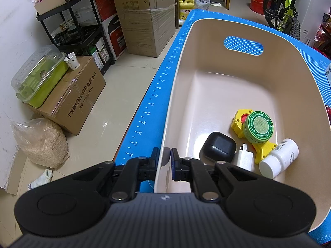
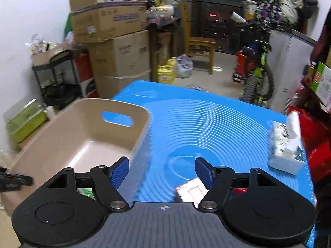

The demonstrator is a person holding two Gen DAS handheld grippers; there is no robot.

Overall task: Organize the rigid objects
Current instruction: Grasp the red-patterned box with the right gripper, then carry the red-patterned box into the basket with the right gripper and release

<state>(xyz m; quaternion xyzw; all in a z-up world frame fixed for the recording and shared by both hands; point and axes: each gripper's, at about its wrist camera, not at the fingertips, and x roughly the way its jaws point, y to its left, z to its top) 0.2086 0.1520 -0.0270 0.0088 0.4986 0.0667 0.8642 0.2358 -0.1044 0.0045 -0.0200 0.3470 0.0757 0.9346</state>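
Sitting in the near right corner of the beige plastic bin (image 1: 206,47) is the haul so far: one black rounded earbud case (image 1: 218,145), one small white charger plug (image 1: 244,158), one white pill bottle (image 1: 279,158) lying on its side, one round green ointment tin (image 1: 259,126), and one yellow plastic toy piece (image 1: 241,122) with a red centre, the tin resting on top of it. So five rigid items, all bunched together and touching, while the far end of the bin is bare.

The left gripper (image 1: 165,155) is pinching the bin's near-left wall, one finger outside and one inside, presumably to keep it from sliding on the blue ruled silicone mat (image 1: 157,86) covering the worktop while stuff gets dropped in.

The right gripper (image 2: 162,168) is spread wide with nothing between its fingers, hovering over the mat just right of the bin. Right below it lies one small white boxy object (image 2: 191,190), blurry, probably the next pick. Something red (image 2: 240,190) peeks out behind the right finger, can't tell what. One tissue box (image 2: 286,144) sits near the mat's right edge, well apart from the rest, and it's probably not part of the sort.

Looks mostly done, with maybe one or two pieces left.
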